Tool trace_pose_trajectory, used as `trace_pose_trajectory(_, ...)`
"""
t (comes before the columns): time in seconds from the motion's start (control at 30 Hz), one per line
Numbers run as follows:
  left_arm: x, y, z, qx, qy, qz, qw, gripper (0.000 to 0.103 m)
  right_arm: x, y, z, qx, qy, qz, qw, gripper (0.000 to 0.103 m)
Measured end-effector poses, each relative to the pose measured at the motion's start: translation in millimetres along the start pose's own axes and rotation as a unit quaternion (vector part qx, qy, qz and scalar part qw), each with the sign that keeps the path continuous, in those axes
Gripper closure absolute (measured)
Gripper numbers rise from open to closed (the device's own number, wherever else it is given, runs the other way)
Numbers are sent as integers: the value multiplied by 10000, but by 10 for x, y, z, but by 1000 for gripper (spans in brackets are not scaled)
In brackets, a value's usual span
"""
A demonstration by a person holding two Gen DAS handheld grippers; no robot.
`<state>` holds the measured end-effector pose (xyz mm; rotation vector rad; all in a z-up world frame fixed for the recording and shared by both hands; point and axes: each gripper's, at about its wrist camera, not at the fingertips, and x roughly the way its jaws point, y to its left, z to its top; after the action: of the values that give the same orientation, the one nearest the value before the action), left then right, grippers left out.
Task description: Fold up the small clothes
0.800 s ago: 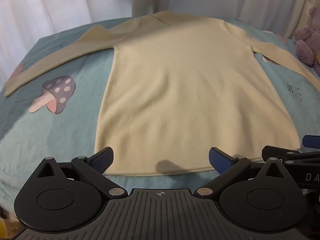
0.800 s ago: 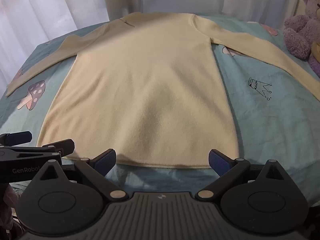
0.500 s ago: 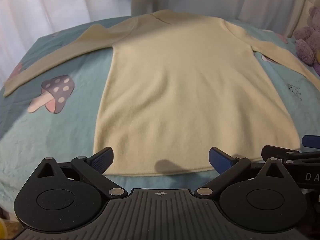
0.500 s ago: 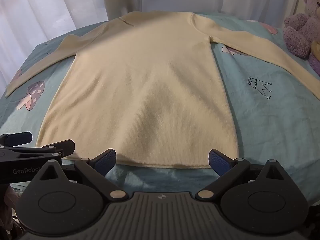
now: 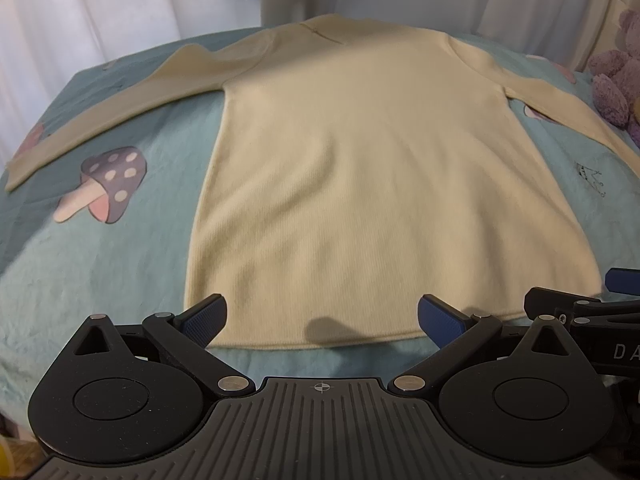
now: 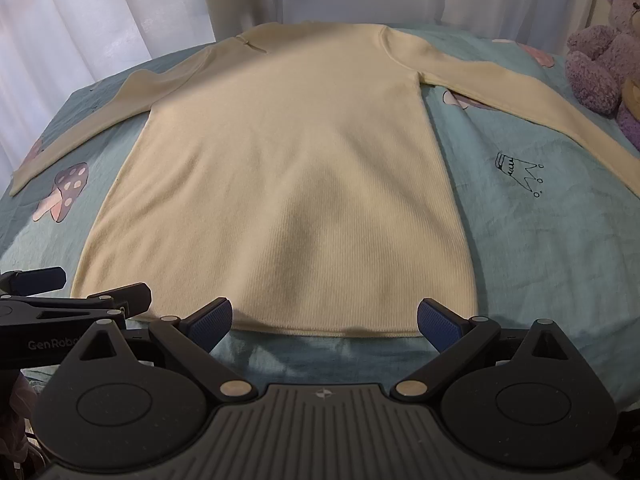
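A cream long-sleeved sweater [image 5: 360, 168] [image 6: 296, 168] lies flat on a teal bedsheet [image 5: 100, 264], hem toward me, both sleeves spread out to the sides. My left gripper [image 5: 322, 316] hovers over the hem near its left half, jaws wide open with nothing between the blue pads. My right gripper [image 6: 324, 318] hangs over the hem's right half, also wide open and empty. Each gripper shows at the edge of the other's view: the right one [image 5: 592, 308] and the left one [image 6: 76, 296].
The sheet carries a mushroom print [image 5: 104, 184] at the left and a crown drawing [image 6: 518, 172] at the right. A purple plush bear [image 6: 604, 56] sits at the far right. White curtains [image 6: 120, 8] hang behind the bed.
The left wrist view has slid slightly so the sweater sits a little further left and lower; the right gripper has barely moved. Both stay open.
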<state>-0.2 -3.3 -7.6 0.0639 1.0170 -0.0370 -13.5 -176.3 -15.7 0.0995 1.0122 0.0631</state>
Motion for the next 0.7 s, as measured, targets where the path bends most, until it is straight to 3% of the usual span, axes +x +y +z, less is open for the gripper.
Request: trace_pose_trajectory(0.7, 22, 20, -21, -42, 60, -2, 10000, 0, -5, -20, -25, 74, -25, 12, 10000, 4)
